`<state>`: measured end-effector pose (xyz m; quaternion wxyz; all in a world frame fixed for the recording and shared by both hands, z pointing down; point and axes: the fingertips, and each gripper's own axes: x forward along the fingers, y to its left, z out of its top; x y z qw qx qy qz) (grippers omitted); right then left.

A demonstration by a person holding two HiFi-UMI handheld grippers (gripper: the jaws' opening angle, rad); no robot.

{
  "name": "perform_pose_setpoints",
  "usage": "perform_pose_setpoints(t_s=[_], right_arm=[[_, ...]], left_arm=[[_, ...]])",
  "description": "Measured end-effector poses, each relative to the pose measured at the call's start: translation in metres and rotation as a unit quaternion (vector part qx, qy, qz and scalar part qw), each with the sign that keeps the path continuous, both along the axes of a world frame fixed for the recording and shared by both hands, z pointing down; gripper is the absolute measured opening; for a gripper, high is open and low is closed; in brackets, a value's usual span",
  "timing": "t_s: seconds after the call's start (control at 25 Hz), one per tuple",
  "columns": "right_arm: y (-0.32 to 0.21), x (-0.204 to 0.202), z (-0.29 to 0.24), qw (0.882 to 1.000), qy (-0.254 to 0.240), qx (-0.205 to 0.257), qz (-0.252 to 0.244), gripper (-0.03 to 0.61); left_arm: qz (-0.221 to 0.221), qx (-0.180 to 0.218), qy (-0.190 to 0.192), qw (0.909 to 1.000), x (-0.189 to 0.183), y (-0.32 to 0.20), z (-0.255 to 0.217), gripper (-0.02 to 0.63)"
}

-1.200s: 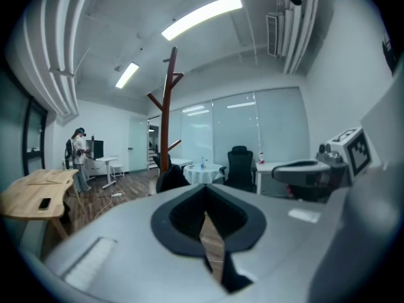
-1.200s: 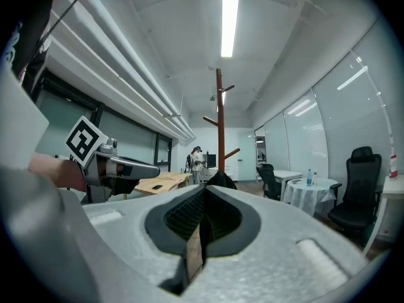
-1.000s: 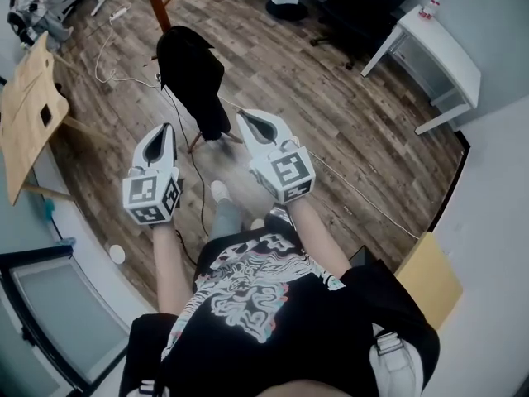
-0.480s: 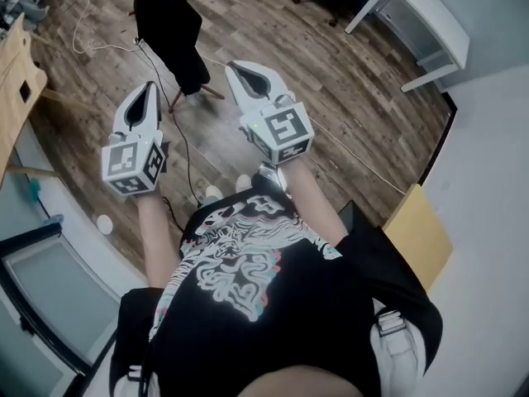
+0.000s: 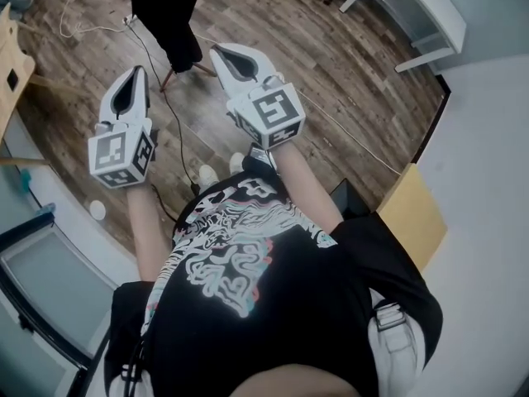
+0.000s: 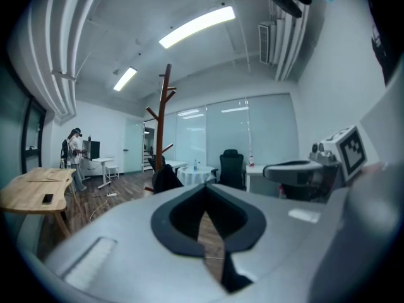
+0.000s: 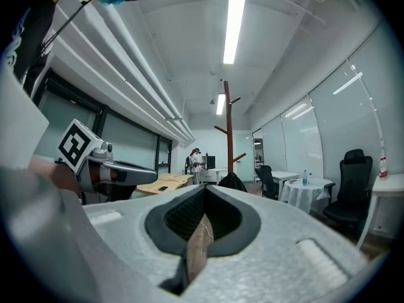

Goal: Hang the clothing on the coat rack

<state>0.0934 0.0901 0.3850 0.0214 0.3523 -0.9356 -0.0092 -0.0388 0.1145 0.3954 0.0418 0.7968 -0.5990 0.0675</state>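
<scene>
Ahead, limp black clothing (image 5: 165, 7) is draping the slim wooden coat rack (image 7: 228, 137). Both the left gripper (image 5: 136, 73) and the right gripper (image 5: 221, 52) are hovering pinched closed, empty.

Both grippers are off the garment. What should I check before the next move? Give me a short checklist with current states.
1. Left gripper empty, jaws together: ok.
2. Right gripper empty, jaws together: ok.
3. Black garment hanging at the coat rack, clear of both grippers: ok.
4. How securely the garment sits on the rack: cannot tell. Its top is cut off in the head view and too small in the gripper views.
5. Floor toward the rack free of snags: not ok. A black cable runs from the rack's foot past the person's shoes.
</scene>
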Motion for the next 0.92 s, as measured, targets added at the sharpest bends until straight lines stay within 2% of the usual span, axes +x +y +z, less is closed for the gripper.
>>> perform_pose_setpoints(t_s=[0.32, 0.52, 0.76, 0.92], right_arm=[[0.007, -0.015, 0.006, 1.0, 0.001, -0.009, 0.001, -0.002], [0.007, -0.014, 0.005, 1.0, -0.002, -0.013, 0.013, -0.002], [0.007, -0.008, 0.007, 1.0, 0.002, -0.015, 0.017, -0.002], [0.004, -0.008, 0.006, 1.0, 0.004, -0.013, 0.02, -0.002]], left_arm=[[-0.004, -0.006, -0.005, 1.0, -0.016, 0.005, 0.008, -0.011], [0.006, -0.004, -0.034, 0.9994, -0.019, 0.009, 0.008, -0.011], [0.019, -0.017, -0.03, 0.9992, -0.019, 0.01, 0.013, -0.011], [0.014, -0.012, -0.017, 0.9997, -0.02, 0.006, 0.01, -0.011]])
